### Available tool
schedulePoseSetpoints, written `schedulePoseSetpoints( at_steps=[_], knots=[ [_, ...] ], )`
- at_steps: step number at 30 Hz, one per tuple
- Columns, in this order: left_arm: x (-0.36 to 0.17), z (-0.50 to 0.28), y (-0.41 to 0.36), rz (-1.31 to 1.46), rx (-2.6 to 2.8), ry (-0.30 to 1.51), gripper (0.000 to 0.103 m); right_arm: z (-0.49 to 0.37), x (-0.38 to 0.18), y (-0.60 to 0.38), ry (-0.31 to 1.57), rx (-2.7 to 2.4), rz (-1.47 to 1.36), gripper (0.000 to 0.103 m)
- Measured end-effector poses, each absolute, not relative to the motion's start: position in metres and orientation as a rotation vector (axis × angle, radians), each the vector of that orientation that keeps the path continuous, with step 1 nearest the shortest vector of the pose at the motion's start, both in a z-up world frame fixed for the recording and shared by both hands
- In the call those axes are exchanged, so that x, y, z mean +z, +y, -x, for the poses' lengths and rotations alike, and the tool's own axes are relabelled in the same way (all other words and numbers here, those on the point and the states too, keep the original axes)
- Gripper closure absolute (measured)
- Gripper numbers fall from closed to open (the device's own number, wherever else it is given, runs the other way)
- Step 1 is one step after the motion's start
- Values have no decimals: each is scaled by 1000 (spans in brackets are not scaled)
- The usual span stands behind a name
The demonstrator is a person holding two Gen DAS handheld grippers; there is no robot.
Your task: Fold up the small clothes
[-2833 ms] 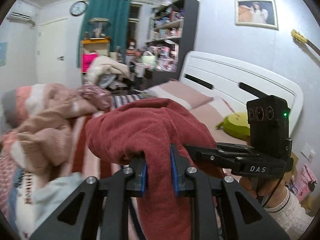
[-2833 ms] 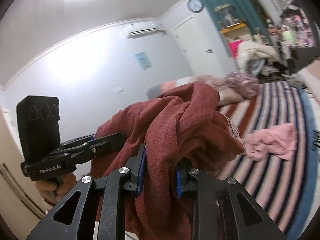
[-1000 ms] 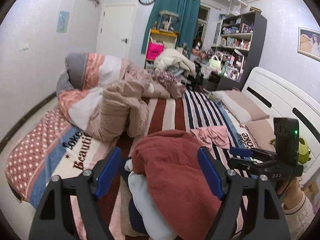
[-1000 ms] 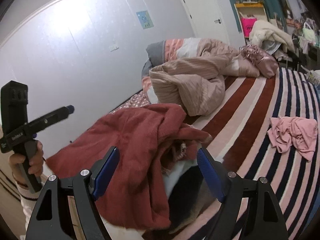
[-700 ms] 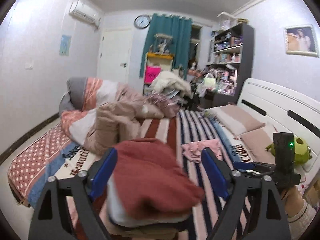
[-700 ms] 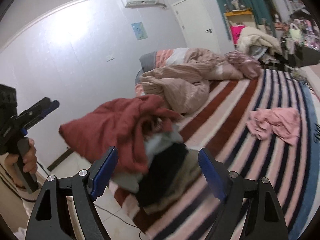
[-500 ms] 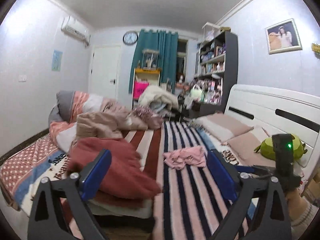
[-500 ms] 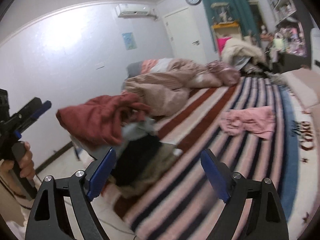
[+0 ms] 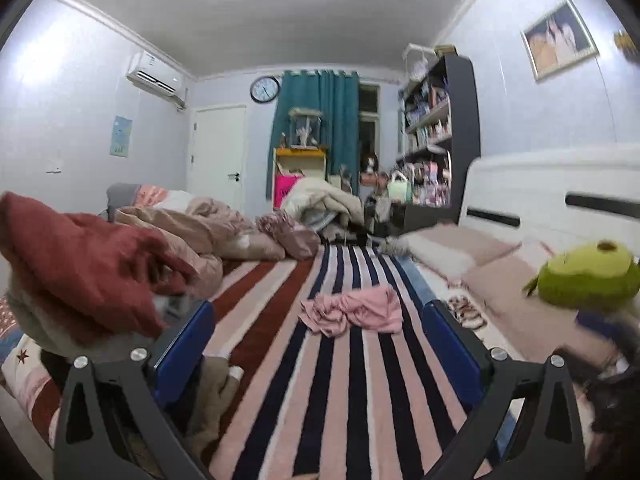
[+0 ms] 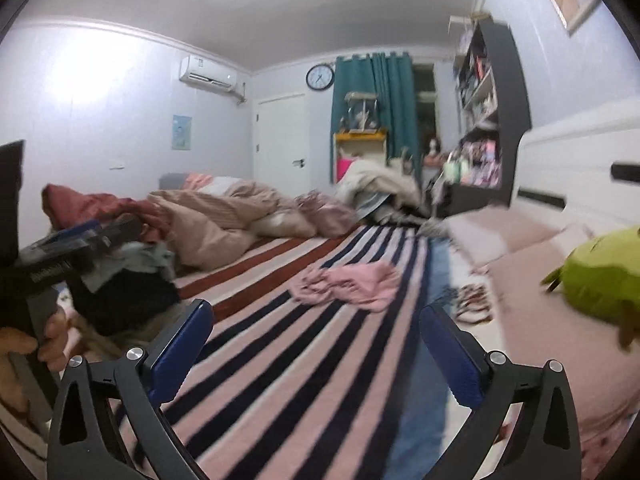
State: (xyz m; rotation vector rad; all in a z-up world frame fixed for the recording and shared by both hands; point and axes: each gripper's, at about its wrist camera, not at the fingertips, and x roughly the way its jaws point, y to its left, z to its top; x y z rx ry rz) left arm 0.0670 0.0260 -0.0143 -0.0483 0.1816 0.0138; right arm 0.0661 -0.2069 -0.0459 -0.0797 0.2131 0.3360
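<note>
A crumpled pink garment (image 9: 352,312) (image 10: 348,280) lies in the middle of the striped bedspread (image 9: 360,400). My left gripper (image 9: 315,310) is open and empty, with the pink garment ahead between its blue pads. My right gripper (image 10: 314,308) has its jaws opening with nothing between them, and the pink garment lies just beyond. A red garment (image 9: 80,256) (image 10: 100,204) rests on top of a pile of clothes (image 10: 124,292) at the bed's left edge. In the right wrist view a hand (image 10: 24,352) holds the left gripper beside that pile.
A bunched beige duvet (image 9: 192,232) fills the far left of the bed. Pillows (image 9: 460,244) and a green plush toy (image 9: 588,276) lie along the white headboard (image 9: 560,200) on the right. A dark bookshelf (image 9: 440,140) stands beyond the bed.
Both grippers let go of the red garment and opened wide. They swung right, away from the pile, and now face the pink garment. The red garment stays on the pile.
</note>
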Motion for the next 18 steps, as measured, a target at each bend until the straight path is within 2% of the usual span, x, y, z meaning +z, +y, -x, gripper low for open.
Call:
schedulePoseSetpoints(
  at_steps=[7, 18],
  knots=[
    [-35, -94, 7, 47, -33, 236, 1, -73, -53, -221, 220, 324, 75, 0],
    [-38, -94, 6, 26, -30, 239, 1, -62, -57, -220, 210, 323, 103, 0]
  ],
)
